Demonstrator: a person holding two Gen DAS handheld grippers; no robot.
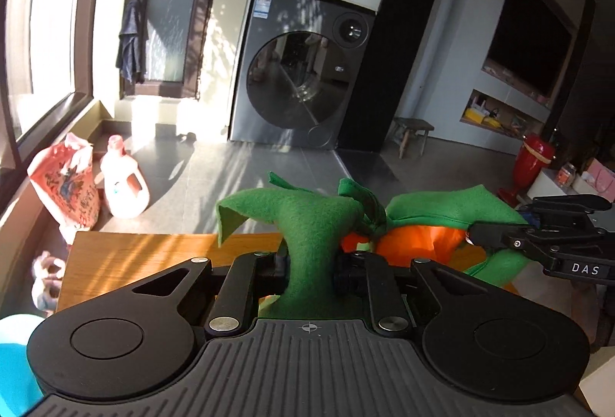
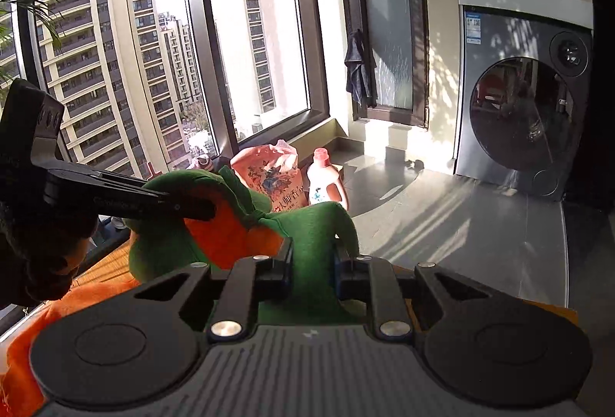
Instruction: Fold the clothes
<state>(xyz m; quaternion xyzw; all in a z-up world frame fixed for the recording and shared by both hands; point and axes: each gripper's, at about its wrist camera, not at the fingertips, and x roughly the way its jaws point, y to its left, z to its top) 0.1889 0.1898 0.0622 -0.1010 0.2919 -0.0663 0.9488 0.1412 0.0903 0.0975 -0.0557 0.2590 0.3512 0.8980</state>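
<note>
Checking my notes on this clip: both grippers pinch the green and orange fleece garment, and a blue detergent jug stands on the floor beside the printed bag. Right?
Not quite: the plastic detergent jug is pink and white, not blue, as both wrist views show. The rest holds: the left gripper and right gripper each pinch the green and orange fleece garment, and the jug stands on the floor beside the printed bag.

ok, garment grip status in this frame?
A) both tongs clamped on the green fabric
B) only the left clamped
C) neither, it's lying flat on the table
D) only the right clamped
A: the left tongs pinch a fold of the green garment between their fingers, and the right tongs do the same in their own view, with the cloth bunched up and raised above the wooden table.
</note>
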